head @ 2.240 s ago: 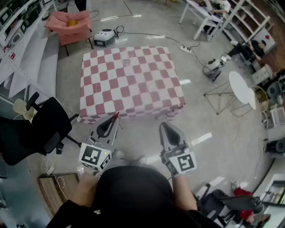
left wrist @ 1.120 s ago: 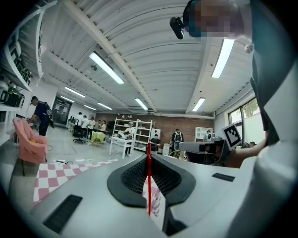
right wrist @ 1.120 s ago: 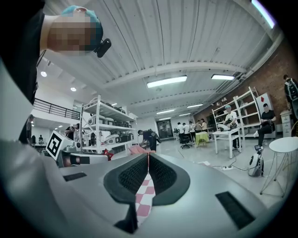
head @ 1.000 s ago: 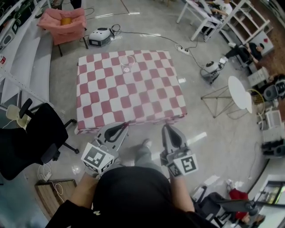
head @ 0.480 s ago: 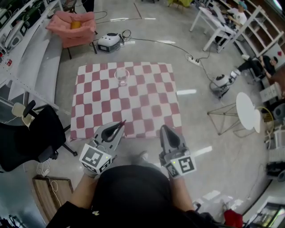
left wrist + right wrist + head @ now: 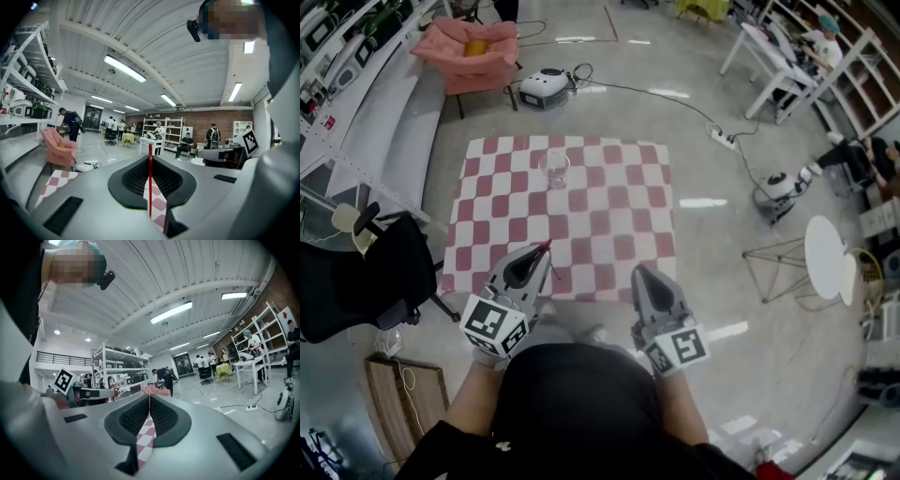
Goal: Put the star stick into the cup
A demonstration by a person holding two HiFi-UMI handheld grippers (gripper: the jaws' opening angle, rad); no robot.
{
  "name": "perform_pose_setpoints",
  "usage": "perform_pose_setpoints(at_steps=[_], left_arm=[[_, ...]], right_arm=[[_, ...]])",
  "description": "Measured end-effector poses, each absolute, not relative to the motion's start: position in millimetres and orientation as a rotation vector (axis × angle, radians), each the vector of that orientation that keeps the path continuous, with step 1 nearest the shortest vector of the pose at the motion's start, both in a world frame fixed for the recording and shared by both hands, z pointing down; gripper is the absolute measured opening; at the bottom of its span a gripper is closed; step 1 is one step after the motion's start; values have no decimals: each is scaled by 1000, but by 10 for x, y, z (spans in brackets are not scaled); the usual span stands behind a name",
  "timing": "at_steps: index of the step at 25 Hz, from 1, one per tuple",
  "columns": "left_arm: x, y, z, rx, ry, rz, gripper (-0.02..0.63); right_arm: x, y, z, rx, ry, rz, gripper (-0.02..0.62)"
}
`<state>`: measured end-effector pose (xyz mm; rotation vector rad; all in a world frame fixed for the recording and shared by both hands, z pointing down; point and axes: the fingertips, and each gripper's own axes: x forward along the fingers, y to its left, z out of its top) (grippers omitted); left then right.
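Your bench (image 6: 600,225) is covered in matt checked cloth; the cup (image 6: 554,167) looks clear and glossy. Your left tool (image 6: 542,249) and right tool (image 6: 639,274) are matt grey plastic with rough dark pads (image 6: 136,178). The floor (image 6: 722,122) is polished and shiny.

The checkered table (image 6: 609,216) is looked down on steeply from well above by the head camera, whereas it is seen low and close, along the jaws and out toward the hall, from the cameras carried on the left gripper (image 6: 536,257) and right gripper (image 6: 642,277), its top being shared by all three views.
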<state>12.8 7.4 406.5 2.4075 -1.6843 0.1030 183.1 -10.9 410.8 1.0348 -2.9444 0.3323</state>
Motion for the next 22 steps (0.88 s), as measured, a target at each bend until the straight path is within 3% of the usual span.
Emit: perform_pose_setpoints(at_steps=[22], left_arm=[[-817,-1456,4261,2424,-1578,38,55]], right_arm=[[964,-1073,4273,1134,-2799,387,20]])
